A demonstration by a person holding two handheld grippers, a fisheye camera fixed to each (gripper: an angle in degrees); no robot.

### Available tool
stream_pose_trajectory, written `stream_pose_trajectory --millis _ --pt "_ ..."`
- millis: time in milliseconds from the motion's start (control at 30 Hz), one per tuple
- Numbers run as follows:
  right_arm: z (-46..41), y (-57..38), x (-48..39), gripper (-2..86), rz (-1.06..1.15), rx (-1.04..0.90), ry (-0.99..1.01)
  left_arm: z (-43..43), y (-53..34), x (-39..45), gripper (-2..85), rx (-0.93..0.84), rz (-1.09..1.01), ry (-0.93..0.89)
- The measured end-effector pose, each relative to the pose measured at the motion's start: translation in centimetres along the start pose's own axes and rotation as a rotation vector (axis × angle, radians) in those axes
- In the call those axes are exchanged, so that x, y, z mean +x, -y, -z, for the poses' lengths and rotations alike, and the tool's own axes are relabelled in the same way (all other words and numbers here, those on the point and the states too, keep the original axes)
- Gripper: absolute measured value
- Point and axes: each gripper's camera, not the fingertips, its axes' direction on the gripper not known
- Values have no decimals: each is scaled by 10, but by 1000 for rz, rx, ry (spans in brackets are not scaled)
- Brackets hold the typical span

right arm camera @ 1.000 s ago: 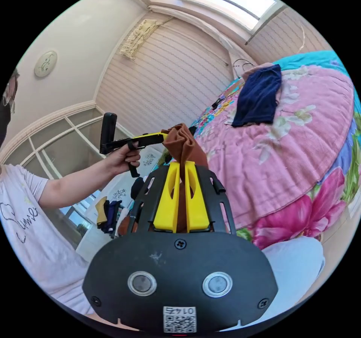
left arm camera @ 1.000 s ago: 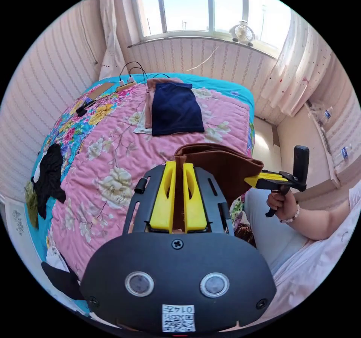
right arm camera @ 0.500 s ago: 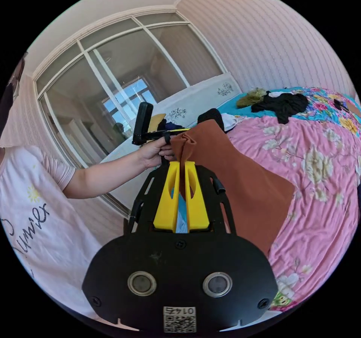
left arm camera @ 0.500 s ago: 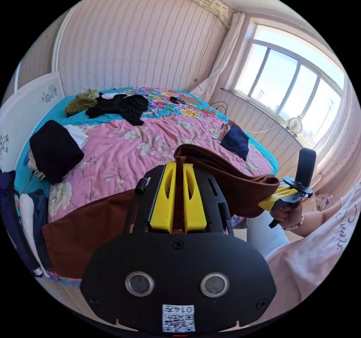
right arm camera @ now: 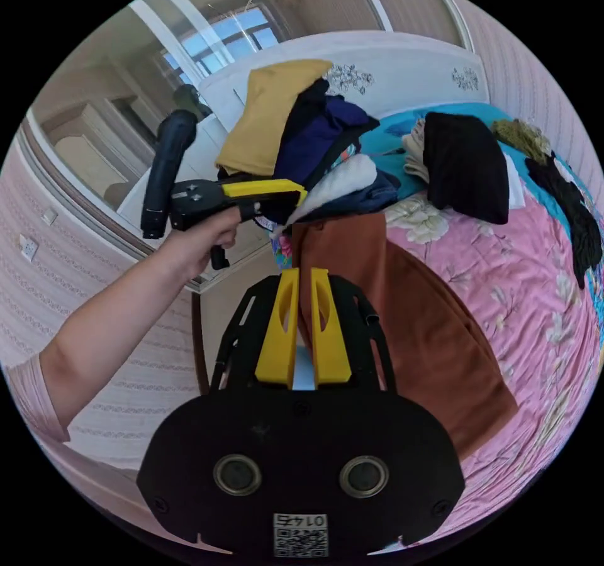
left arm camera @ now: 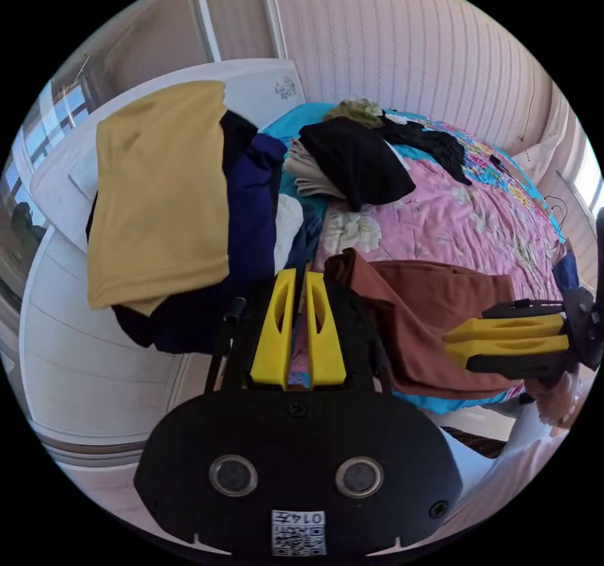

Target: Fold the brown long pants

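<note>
Fingers [left arm camera: 274,333] of the left gripper [left arm camera: 296,280] sit narrow, nothing visibly between them; the right gripper [right arm camera: 304,277] looks likewise narrow, cloth just beside. Brown pants [right arm camera: 428,333] lie folded at the bed [right arm camera: 541,289] edge, below stacked clothes [left arm camera: 163,195].

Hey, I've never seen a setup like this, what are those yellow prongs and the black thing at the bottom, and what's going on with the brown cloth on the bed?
A person holds a hand tool in each hand, and a fisheye camera rides on each tool.

The left gripper and the right gripper each end in two yellow jaws. In both, the jaws stand close together.

The brown long pants lie folded on the pink flowered bed. Whether either gripper pinches them, I can't tell.

A yellow garment hangs over dark clothes on the white headboard. A folded black garment rests on the bed.
</note>
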Motion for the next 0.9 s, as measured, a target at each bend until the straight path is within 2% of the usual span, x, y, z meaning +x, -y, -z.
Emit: stream_pose_trajectory --millis 133,233,333,400,467,533,600,667,833,900 --pt "-5 -39 27 30 63 8 88 3 -75 -30 36 87 45 -100" --pt "11 -85 79 35 -79 -6 48 -7 -120 -36 37 117 144 -157" --pt "45 -136 133 53 -335 96 -30 -25 -143 -43 48 130 237 -260" --pt "60 -161 159 76 -481 148 -116 -33 -142 -51 67 142 261 -281" --pt "63 -177 182 110 -582 145 -178 -34 -128 -62 89 184 255 -213" --pt "55 -181 194 132 -626 119 -191 -39 -111 -70 110 190 212 -160" --pt "44 -178 203 139 -644 106 -152 -56 -94 -81 127 124 209 -156" --pt "27 -171 216 138 -674 98 -111 -83 -81 -90 125 35 179 -219" --pt "17 -151 235 111 -695 44 -53 -109 -75 -111 93 -15 179 -375" --pt "23 -143 239 75 -665 12 -33 -112 -73 -114 76 -22 139 -374"
